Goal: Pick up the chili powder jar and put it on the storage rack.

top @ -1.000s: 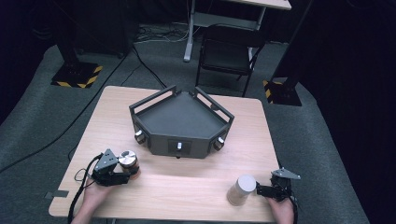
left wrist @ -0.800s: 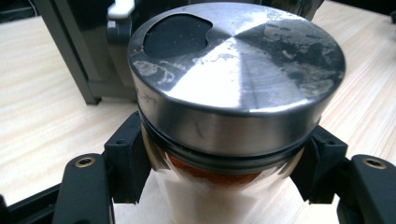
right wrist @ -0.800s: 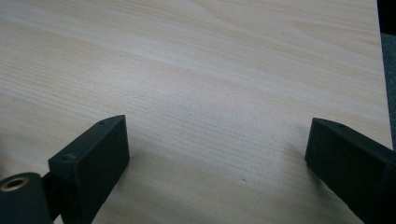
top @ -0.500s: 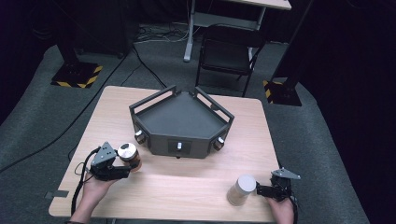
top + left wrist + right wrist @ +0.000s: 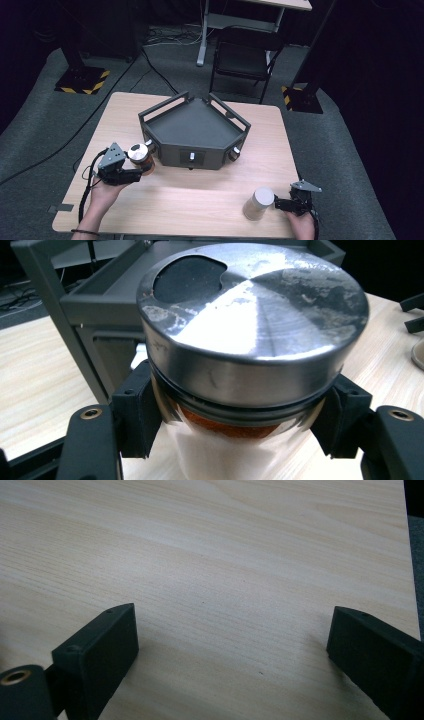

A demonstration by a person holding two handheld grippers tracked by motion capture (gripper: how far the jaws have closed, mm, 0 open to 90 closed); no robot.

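The room is dark, with grey carpet, a black folding chair beyond the table and 2 stand bases marked with yellow-and-black hazard stripes on the floor. No brand, label or writing can be read on anything here. The light wooden table carries a dark grey angular tray with raised rails, just ahead of the left gripper. That gripper is clenched on a glass jar with a shiny metal lid; its 2 jaws press the jar's sides just under the lid, and an orange-brown filling shows through the glass below them. In the high view the jar sits at the gripper's tip, close beside the tray's near-left corner. The right gripper is released, its jaws standing wide apart over bare wood. A white cylindrical container stands just off its tip, between the 2 hands.
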